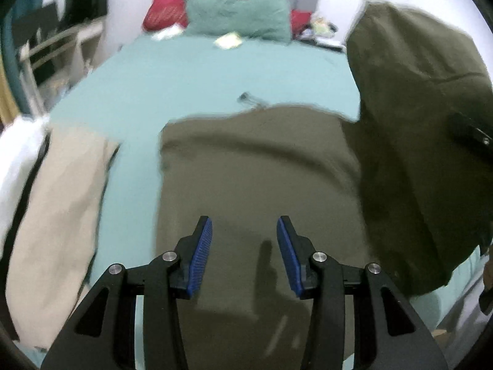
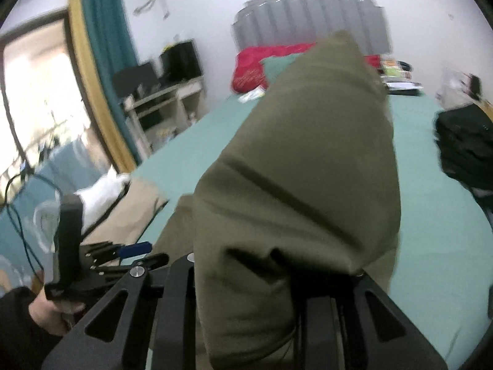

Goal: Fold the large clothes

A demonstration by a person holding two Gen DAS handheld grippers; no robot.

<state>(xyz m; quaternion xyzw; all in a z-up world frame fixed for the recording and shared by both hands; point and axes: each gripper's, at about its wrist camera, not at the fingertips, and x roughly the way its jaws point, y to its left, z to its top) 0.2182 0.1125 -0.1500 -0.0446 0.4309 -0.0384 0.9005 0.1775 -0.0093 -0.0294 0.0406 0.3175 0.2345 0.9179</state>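
Teal sheets cover the bed (image 1: 191, 86) you are working on, with a green pillow (image 1: 237, 15) and a red one (image 1: 168, 7) up by the headboard. Your big olive garment (image 1: 246, 169) lies on the near part of the bed, close to the near edge, and one side of it is lifted up high on your right.

Your right claw (image 2: 277, 265) is buried under that lifted cloth. You cannot see its tips, but the cloth bunches right where they are, so it looks pinched shut on the olive garment. That lets you swing this side over the flat part to make a fold.

Your left claw (image 1: 244, 246) hangs above the flat part with its blue pads (image 1: 201, 252) apart and nothing between them. It is probably ready to hold the cloth down.

A beige cloth (image 1: 58, 215) and something white (image 1: 18, 160) lie by the left edge. A black bag (image 2: 465, 145) sits by the right edge. A small dark thing (image 1: 246, 97) lies on the sheet just past the garment and could get caught under the fold.
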